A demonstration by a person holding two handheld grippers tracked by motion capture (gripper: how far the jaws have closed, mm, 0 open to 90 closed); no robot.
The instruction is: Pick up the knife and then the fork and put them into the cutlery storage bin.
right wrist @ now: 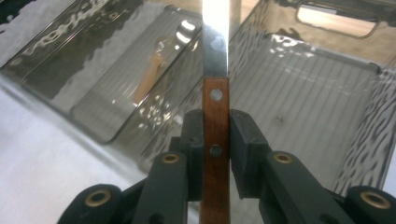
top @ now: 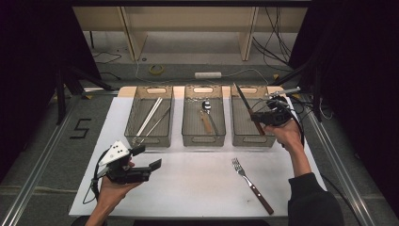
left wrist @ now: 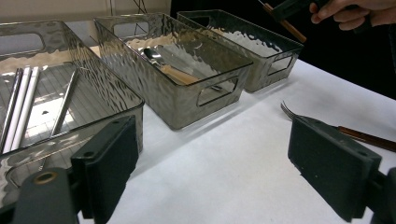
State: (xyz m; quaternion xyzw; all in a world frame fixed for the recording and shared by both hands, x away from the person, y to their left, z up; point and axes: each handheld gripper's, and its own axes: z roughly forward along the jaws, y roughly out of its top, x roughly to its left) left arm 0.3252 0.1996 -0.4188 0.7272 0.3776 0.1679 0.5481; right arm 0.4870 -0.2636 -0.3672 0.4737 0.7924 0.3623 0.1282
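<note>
A white counter carries three clear bins in a row. The left bin holds chopsticks, the middle bin a spoon, and the right bin looks empty. A fork lies alone on the counter, near the right forearm.

The right gripper hangs over the right bin with its fingers clamped on a knife, gripping the wooden handle just behind the blade. The blade points away, over the bin.

The knife is likely stiff and light, its steel blade slippery and sharp, so the riveted wooden handle is the sound place to hold it; gripped near the blade it should balance well.

The left gripper rests low by the left bin, fingers wide apart and empty.
</note>
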